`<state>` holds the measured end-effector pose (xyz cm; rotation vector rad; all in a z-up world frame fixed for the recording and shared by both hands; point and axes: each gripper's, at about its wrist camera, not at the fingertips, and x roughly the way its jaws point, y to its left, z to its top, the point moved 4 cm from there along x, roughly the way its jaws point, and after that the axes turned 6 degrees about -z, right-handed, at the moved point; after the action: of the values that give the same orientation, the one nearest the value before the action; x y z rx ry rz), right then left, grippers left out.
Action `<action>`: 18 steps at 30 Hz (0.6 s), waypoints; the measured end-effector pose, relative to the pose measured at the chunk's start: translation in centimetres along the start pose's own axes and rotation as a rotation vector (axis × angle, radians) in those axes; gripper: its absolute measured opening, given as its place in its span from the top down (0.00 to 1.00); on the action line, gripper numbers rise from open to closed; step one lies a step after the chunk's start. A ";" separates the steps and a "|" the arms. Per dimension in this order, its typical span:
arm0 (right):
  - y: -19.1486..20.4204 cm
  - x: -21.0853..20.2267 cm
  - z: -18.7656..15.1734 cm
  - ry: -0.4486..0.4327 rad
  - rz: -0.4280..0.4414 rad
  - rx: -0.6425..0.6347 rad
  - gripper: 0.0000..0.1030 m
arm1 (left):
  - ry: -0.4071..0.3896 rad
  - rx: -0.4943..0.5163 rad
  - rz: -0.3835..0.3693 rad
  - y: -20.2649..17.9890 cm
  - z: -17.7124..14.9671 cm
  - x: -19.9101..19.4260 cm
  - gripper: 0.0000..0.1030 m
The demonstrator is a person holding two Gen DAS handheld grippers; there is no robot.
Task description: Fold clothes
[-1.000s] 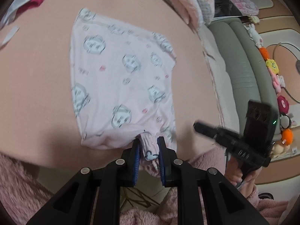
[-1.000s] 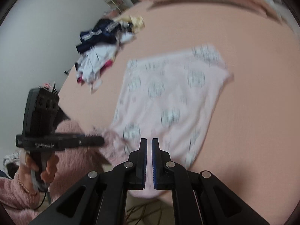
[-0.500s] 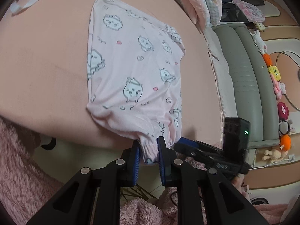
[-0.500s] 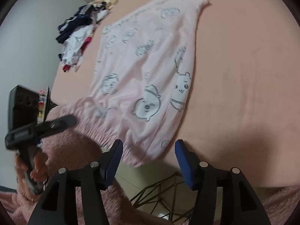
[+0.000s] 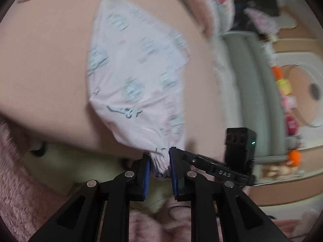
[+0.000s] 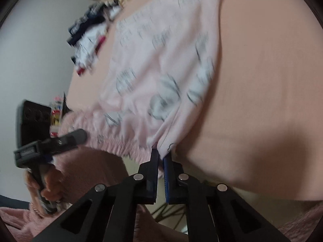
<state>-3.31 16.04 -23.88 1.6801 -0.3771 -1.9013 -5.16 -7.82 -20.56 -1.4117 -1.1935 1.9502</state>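
A: Gripping state first. Left tongs (image 5: 159,162): nearly closed, blue pads pinching a bunched, gathered hem of the pink printed garment (image 5: 137,74). Right tongs (image 6: 160,157): closed to a thin slit on a fold of the same hem edge (image 6: 164,141).

B: Contact elsewhere?

A: None seen. In the left view the right tongs (image 5: 182,154) sit at 3 o'clock of the pinch, just beside it. In the right view the left tongs (image 6: 80,135) lie at 9 o'clock along the waistband.

B: Surface and room?

A: Garment lies on a peach-pink bed (image 5: 44,56), hem drawn over the near edge. Pile of dark and white clothes (image 6: 90,30) at 11 o'clock in the right view. Grey-green sofa (image 5: 254,84) with soft toys (image 5: 284,84) at 3 o'clock in the left view.

B: Orientation?

A: Long axis runs from 6 toward 12 o'clock, hem nearest. Frames motion-blurred.
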 end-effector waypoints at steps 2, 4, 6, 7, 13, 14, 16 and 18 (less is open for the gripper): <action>1.0 -2.0 2.2 -0.055 0.020 -0.023 0.97 | -0.011 0.025 -0.030 -0.8 1.5 -0.5 0.85; 2.0 -2.5 5.1 -0.099 0.022 -0.050 0.96 | -0.012 0.043 -0.026 -1.0 3.6 -0.2 0.85; 2.9 -2.2 8.4 -0.141 -0.012 -0.073 0.97 | -0.017 0.059 0.000 -0.7 6.4 0.8 0.85; 3.2 -2.0 10.4 -0.170 -0.035 -0.082 0.97 | -0.029 0.070 0.018 -0.5 8.0 1.3 0.85; 1.2 1.3 19.5 -0.250 -0.203 0.027 0.95 | -0.023 0.039 0.158 4.1 15.8 4.3 0.83; 1.4 1.2 19.5 -0.255 -0.208 0.017 0.93 | -0.021 0.058 0.162 4.1 15.9 4.1 0.82; 2.2 0.3 18.2 -0.274 -0.211 -0.075 0.88 | -0.039 0.122 0.150 3.4 15.7 3.2 0.78; 3.4 -0.5 16.1 -0.277 -0.261 -0.201 0.62 | -0.077 0.177 0.159 2.7 15.3 2.0 0.59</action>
<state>-18.18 11.10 -18.84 1.3911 -0.0677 -2.2886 -19.67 -13.61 -22.35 -1.3872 -0.9378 2.1773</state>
